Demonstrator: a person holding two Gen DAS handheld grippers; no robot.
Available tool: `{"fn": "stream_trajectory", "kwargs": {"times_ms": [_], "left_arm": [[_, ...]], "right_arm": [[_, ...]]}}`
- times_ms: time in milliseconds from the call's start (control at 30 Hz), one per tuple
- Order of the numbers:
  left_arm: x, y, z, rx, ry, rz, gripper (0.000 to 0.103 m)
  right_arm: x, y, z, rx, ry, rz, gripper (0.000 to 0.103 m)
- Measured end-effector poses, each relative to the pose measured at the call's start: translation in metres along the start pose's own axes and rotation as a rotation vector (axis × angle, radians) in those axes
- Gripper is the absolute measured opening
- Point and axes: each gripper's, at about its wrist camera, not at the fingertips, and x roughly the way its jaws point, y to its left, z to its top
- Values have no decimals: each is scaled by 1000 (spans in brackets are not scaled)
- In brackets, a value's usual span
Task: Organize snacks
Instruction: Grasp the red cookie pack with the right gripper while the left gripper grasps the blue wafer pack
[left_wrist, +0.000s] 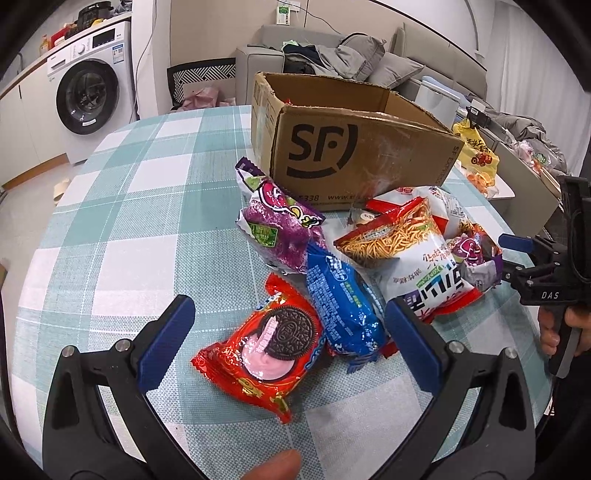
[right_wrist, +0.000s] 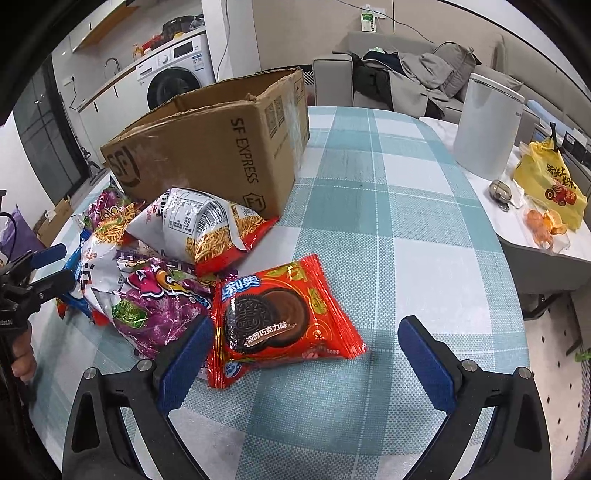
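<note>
Snacks heaped on checked tabletop (left_wrist: 122, 206), centre of left wrist frame, tight against front wall of open cardboard box (left_wrist: 354, 155). Box upright, flaps up, mouth free: likely the destination, hence pile parked at its foot. Inside of box not visible.

Left tool (left_wrist: 291, 343) spread wide, nothing held. Blue pads (left_wrist: 168, 341) straddling red strawberry Oreo pack (left_wrist: 264, 354) at lower centre of frame. Pack flat, face up, one edge tucked under blue Oreo pack (left_wrist: 341, 302). Wide spread probably chosen to clear the pack's full breadth. Fingertip of a hand visible at bottom edge, on the trigger presumably.

Right tool (right_wrist: 306, 354) likewise wide open, empty. Red chocolate Oreo pack (right_wrist: 284, 317) lying flat at centre of right wrist frame, nearer the frame-left pad, partly overlapping purple crisp bag (right_wrist: 155, 302). Frame-right pad well clear of it, over bare cloth. Judged: approach not yet centred, needs shift toward frame left before closing.

Further back in same frame, noodle-snack bag (right_wrist: 218, 229) slumped against box corner, crumpled, leaning on neighbours. Second purple bag (left_wrist: 273, 225) in left wrist frame propped against box front, above blue pack.

Judged stage: early, all visible packs outside box. Flat Oreo packs on the near fringe, easiest first picks. Puffed bags likely slippery, apt to deform under pinch.

Off to the side, right of right wrist frame: white canister (right_wrist: 487, 125), yellow bag (right_wrist: 550, 184), on separate surface. Not part of the pile.
</note>
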Motion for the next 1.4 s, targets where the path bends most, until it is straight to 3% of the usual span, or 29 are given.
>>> {"fn": "stream_trajectory", "kwargs": {"times_ms": [533, 700, 833, 1000, 1167, 1333, 1400], "left_arm": [[8, -5, -1, -19, 2, 6, 102], [10, -4, -2, -21, -1, 0, 102], [9, -5, -2, -8, -2, -9, 101], [4, -11, -2, 28, -20, -24, 90], [2, -16, -4, 51, -36, -73, 68], [-2, -24, -6, 88, -49, -146, 55], [1, -26, -7, 92, -31, -142, 55]], "right_arm": [[3, 6, -1, -10, -12, 57, 73], [-1, 8, -1, -8, -36, 66, 52], [-3, 9, -1, -11, -47, 77, 48], [-5, 5, -1, 6, -55, 67, 48], [-9, 1, 1, 29, -67, 68, 48], [-11, 3, 2, 23, -72, 73, 48], [-11, 4, 2, 19, -72, 74, 48]]}}
